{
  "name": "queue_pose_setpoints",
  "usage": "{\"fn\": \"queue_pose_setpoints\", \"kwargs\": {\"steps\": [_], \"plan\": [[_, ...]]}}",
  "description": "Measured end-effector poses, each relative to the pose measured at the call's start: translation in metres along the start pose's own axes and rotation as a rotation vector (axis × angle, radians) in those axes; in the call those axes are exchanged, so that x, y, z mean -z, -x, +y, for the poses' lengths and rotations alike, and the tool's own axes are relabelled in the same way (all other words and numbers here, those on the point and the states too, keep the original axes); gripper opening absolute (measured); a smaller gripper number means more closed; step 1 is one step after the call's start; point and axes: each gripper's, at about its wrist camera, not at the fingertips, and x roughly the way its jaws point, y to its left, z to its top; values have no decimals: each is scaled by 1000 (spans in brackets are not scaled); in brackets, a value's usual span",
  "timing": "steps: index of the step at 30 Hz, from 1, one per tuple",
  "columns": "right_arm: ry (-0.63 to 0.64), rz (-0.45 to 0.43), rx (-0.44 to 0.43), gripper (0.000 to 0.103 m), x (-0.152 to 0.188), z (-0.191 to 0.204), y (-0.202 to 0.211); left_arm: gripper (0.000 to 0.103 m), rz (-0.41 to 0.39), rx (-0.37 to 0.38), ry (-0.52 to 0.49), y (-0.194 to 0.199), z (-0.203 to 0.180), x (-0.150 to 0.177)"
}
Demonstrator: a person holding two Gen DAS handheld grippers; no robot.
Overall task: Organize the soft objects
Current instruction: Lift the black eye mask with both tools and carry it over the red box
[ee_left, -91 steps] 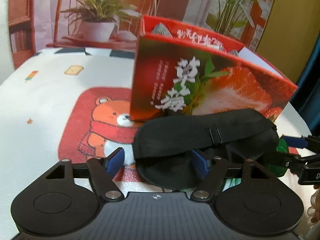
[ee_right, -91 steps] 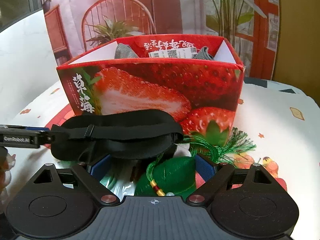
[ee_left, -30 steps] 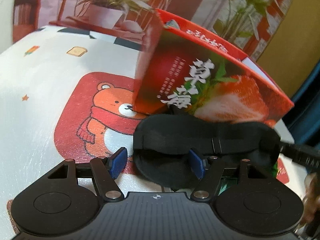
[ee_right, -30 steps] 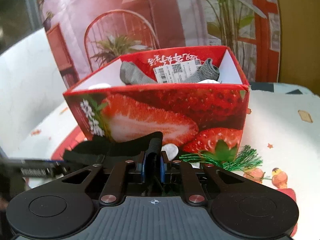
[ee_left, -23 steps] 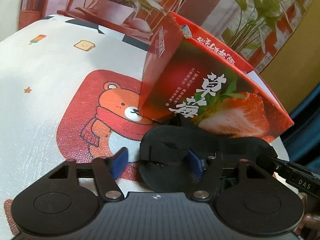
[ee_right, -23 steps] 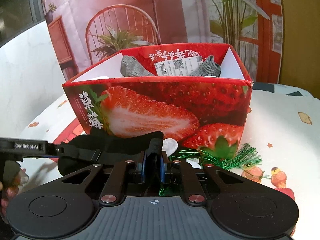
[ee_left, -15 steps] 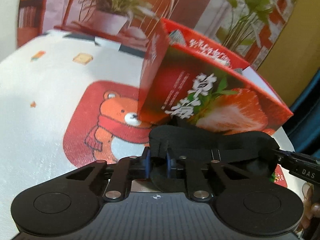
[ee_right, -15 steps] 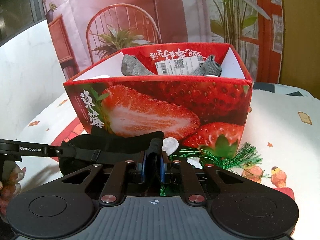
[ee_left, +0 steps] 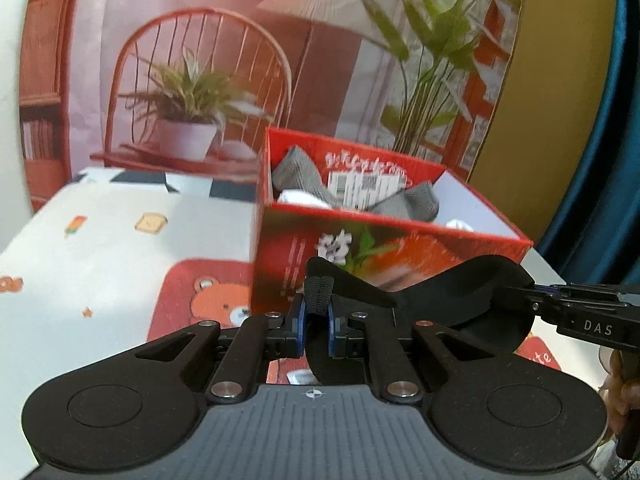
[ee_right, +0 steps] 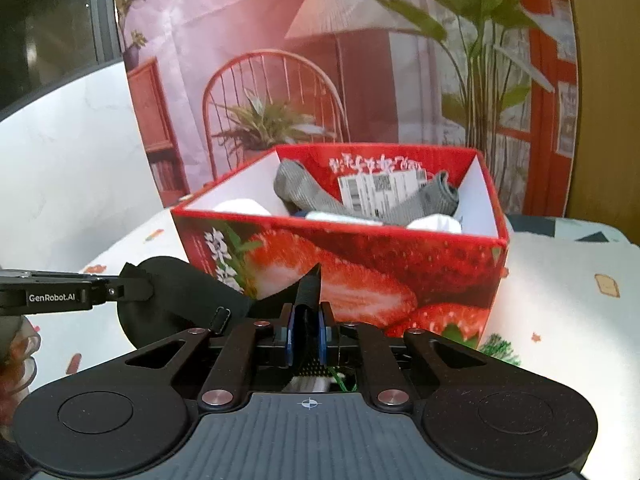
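A black sleep mask hangs in the air between my two grippers, in front of the red strawberry box. My left gripper is shut on one end of the mask. My right gripper is shut on the other end of the mask. The right gripper also shows at the right of the left wrist view, and the left gripper at the left of the right wrist view. The box is open on top and holds grey socks, a labelled pack and white items.
The table carries a white cloth with a red bear print. A green tassel lies on the cloth at the box's right front corner. A printed backdrop with a chair and plants stands behind the box.
Both grippers have lifted the mask off the table to about the height of the box's front wall. The inside of the box now shows in both views.
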Motion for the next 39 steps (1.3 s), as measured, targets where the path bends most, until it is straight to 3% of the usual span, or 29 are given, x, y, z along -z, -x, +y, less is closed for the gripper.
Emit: {"fn": "queue_pose_setpoints", "kwargs": {"steps": [10, 21, 33, 39], "plan": [[18, -55, 0, 10, -19, 4, 18, 11, -31, -15, -14, 19, -7, -27], [21, -77, 4, 10, -68, -4, 17, 11, -129, 0, -39, 14, -23, -76], [77, -57, 82, 10, -132, -24, -45, 11, -150, -64, -101, -63, -33, -135], [104, -33, 139, 10, -149, -40, -91, 11, -83, -96, -122, -114, -32, -147]]}}
